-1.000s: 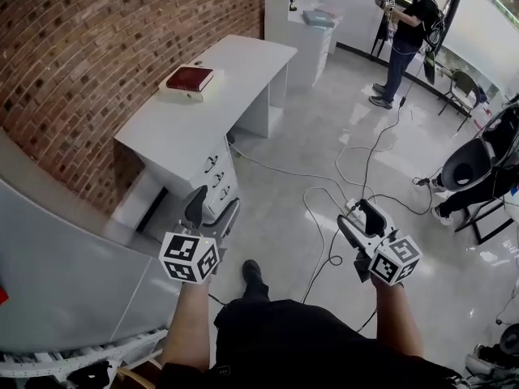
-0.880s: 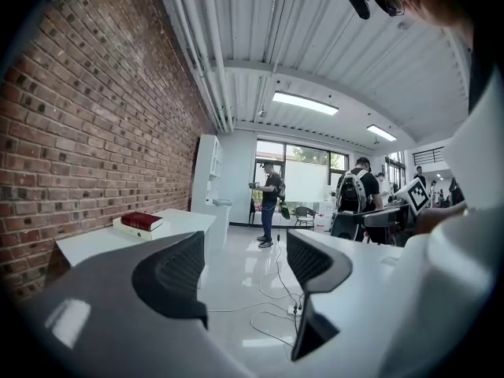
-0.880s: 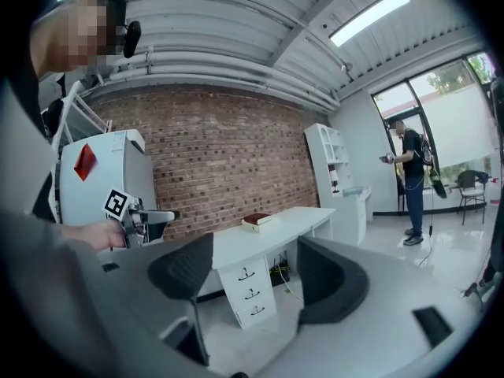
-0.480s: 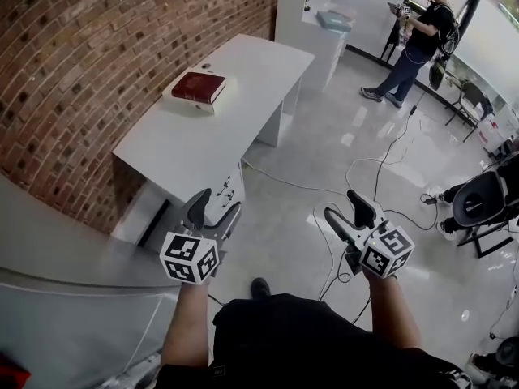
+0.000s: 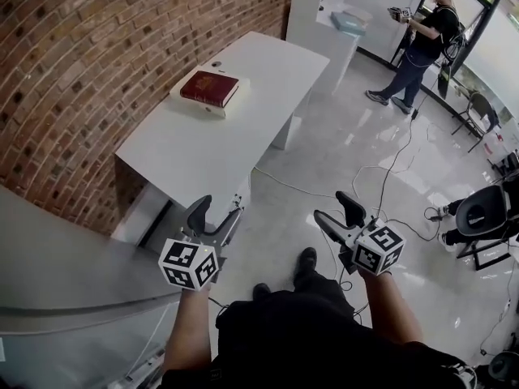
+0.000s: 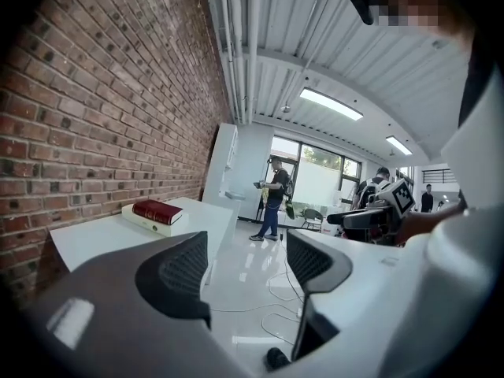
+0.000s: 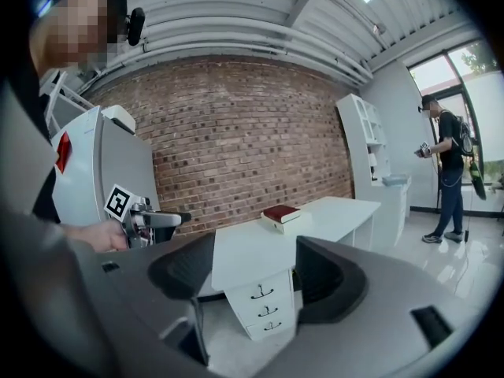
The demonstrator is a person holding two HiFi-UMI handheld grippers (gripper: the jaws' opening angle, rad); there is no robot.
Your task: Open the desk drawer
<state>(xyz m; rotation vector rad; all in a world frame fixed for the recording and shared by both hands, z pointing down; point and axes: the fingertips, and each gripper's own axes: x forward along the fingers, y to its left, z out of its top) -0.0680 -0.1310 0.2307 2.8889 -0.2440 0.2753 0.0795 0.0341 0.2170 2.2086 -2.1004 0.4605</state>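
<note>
A white desk (image 5: 203,140) stands against the brick wall with a red book (image 5: 209,88) on top. In the right gripper view its stack of three drawers (image 7: 266,311) shows shut, each with a small dark handle. In the head view the desktop hides nearly all of the drawers. My left gripper (image 5: 216,211) hangs open and empty just in front of the desk's near corner. My right gripper (image 5: 336,208) is open too, over the floor to the right, apart from the desk.
Cables (image 5: 381,177) trail across the glossy floor right of the desk. A person (image 5: 422,31) stands at the far right beside a white cabinet (image 5: 340,23). A dark chair (image 5: 478,213) sits at the right edge. A grey partition (image 5: 65,250) runs along my left.
The desk has drawn nearer and now fills more of the head view. Both grippers stay open and empty; the right one has drifted a little left.
</note>
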